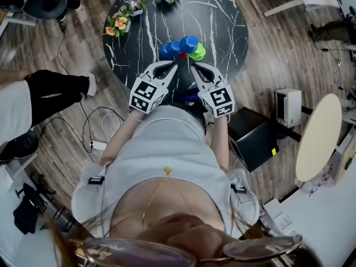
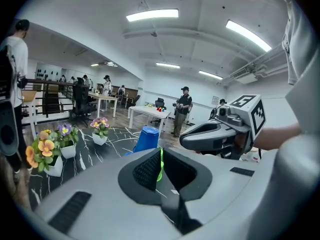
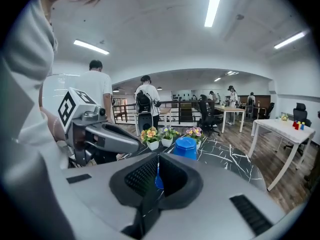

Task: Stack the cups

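The left gripper [image 2: 160,153] has its fingers closed to a slit. A thin strip of a green plastic cup [image 2: 161,165] is caught between the pads, so it looks to be pinching that cup by the wall. The right gripper [image 3: 157,159] is just as narrow and grips a blue plastic cup [image 3: 157,178] the same way, with only a sliver of it showing in the gap.

Both sets of fingertips come together over the near part of the round black marble-patterned table [image 1: 222,26], close enough that the other gripper's body fills the side of each view.

Just past the fingertips stands a second blue cup, upturned with its base on top [image 3: 186,148]. Its long axis is upright. It sits ahead of both grippers, a little to the left of the left fingers' line and a little to the right of the right fingers' line. Seen from above, it looks nearer the right gripper's tips.

Stacking would likely mean carrying a held cup forward and over that raised base, then lowering it straight down. A tilted cup could catch on the rim.
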Available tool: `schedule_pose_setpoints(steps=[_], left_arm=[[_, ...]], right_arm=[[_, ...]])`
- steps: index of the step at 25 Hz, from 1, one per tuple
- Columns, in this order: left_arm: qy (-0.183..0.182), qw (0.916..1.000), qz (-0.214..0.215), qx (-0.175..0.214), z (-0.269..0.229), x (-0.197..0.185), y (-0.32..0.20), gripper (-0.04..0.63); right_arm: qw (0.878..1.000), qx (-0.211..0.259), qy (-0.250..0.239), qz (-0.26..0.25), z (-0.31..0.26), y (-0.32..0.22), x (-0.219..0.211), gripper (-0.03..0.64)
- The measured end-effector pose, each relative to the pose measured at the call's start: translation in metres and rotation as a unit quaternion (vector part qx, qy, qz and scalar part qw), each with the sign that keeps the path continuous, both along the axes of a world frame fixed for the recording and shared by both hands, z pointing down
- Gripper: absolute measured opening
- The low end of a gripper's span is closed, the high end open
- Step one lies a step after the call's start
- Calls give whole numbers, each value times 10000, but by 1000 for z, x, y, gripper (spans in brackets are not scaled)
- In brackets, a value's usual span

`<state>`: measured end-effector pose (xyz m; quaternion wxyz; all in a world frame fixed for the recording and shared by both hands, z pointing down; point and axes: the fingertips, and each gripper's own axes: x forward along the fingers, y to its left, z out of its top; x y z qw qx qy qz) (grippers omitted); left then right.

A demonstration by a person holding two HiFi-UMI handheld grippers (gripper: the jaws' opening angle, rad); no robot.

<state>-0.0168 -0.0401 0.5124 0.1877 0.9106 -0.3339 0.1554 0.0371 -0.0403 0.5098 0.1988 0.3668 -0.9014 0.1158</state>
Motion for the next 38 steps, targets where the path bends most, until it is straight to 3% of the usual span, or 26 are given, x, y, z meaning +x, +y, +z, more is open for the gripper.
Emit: schedule_pose_setpoints(steps=[14,29,38], left_arm=[[336,9977,214,541,-44,15,-6,38],[551,9929,340,1002,-83,26,-10,38],[644,9906,432,1126,-93,29,-9,37]], right_arm=[[9941,985,-457,9,-60,-7,-5,18],[9883,1355,-695,71,-88,-6,-4,18],[9885,1309,-750,42,-93,-4,-7,17]])
